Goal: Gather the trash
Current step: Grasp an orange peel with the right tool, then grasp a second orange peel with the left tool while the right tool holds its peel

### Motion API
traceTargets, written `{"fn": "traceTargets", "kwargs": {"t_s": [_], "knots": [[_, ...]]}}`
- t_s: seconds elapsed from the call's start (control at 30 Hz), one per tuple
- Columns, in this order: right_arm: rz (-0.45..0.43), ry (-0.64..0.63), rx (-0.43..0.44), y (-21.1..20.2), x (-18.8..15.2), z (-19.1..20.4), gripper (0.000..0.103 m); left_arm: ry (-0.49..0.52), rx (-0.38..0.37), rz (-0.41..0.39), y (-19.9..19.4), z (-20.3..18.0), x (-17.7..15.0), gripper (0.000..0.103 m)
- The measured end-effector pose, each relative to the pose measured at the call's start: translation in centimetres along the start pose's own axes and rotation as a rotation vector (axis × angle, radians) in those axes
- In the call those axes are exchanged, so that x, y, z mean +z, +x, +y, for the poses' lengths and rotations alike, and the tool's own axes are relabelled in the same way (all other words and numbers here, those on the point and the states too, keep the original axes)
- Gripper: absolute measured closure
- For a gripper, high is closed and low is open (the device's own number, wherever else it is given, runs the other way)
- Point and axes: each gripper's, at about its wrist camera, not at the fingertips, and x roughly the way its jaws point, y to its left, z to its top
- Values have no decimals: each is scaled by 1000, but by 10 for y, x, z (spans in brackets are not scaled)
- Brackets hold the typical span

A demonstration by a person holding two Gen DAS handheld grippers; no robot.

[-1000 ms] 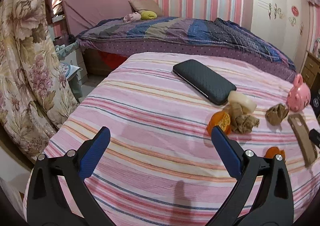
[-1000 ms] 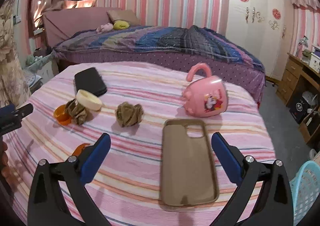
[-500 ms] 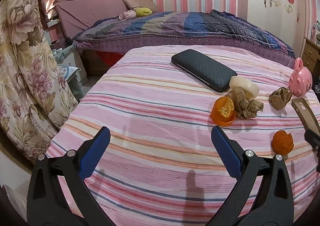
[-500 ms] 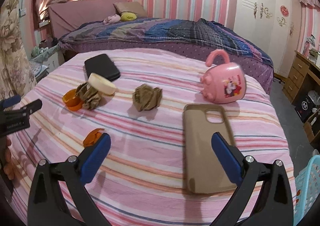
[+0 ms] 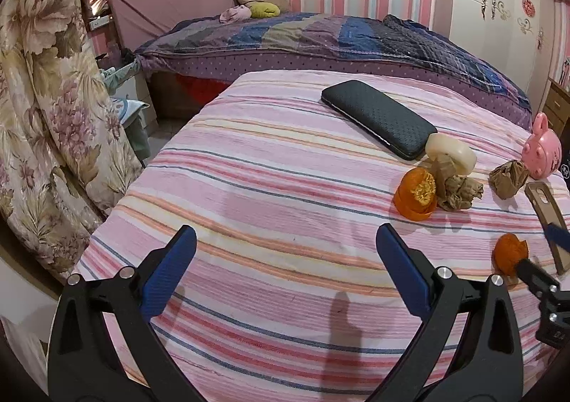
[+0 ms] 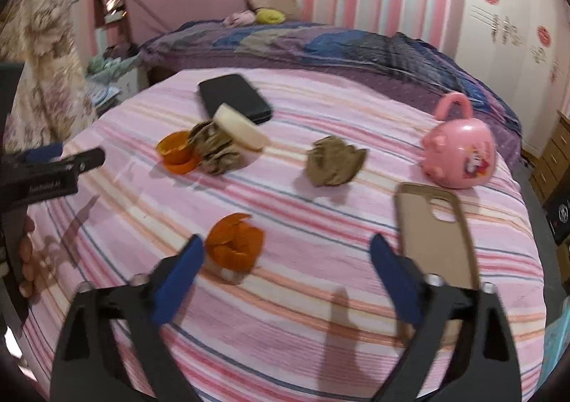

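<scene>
My right tool (image 6: 286, 254), jaws just narrowing yet empty, hovers beside orange peel (image 6: 235, 245) near the bed's (image 6: 320, 298) front edge; left tool (image 5: 285, 248) gapes empty.

Two handheld grippers, black frames with blue pads

Left gripper (image 5: 285, 252): matte black plastic arms splayed in a V, triangular cut-outs near the base, silver screw heads at the finger joints, ribbed blue pads (image 5: 167, 277) on the inner faces. Right gripper (image 6: 286, 270): same black arms, same silver screws, same blue pads (image 6: 393, 281), slightly blurred. Small pale lettering on the left gripper's black side in the right wrist view, too blurred to read.
</scene>
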Motion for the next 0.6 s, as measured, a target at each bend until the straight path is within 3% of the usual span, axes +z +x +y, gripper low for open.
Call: {"fn": "traceTargets", "kwargs": {"t_s": [0.17, 0.33, 0.43, 0.6], "knots": [[35, -24, 89, 9, 1, 6, 42, 25, 5, 3, 2, -6, 1, 6], [52, -34, 160, 13, 1, 9, 70, 32, -2, 14, 4, -12, 3, 6], [28, -15, 176, 10, -2, 6, 75, 19, -22, 22, 5, -16, 5, 6], [-14, -20, 114, 2, -3, -4, 76, 17, -57, 42, 10, -29, 8, 6]]}}
